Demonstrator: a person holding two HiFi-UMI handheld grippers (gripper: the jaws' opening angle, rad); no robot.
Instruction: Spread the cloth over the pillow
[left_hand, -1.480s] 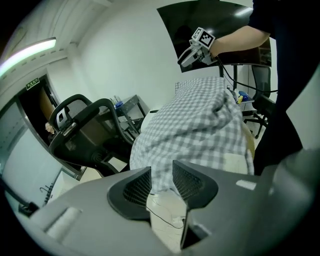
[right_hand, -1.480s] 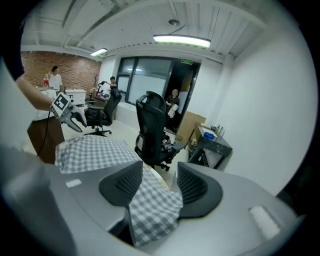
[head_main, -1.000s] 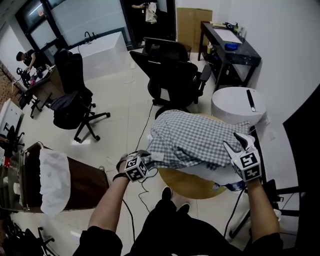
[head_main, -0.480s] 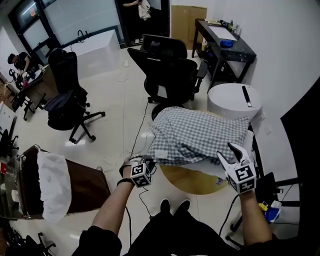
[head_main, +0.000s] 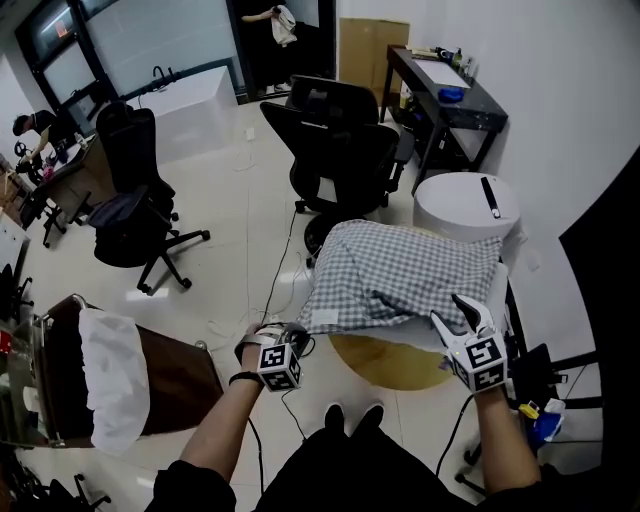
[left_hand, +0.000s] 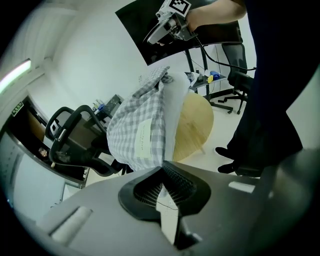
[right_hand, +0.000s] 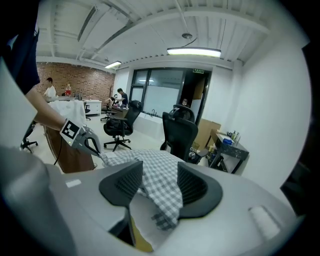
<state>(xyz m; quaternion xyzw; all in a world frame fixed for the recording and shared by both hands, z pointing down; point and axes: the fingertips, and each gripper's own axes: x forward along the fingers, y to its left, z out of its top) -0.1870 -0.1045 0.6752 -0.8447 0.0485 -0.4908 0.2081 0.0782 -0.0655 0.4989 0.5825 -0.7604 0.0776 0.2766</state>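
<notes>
While the checked cloth (head_main: 400, 275) drapes the pillow (head_main: 432, 336) on the round desk (head_main: 380, 362), the right claw (head_main: 456, 318) gapes around its edge. The left claw (head_main: 283, 338), its jaws having just been closing, sits shut by its corner, and an office chair (head_main: 340, 140) crowds behind.

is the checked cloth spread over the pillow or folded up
Spread, not fully: the checked cloth drapes over most of the pillow, but a white strip of its near edge shows uncovered.
</notes>
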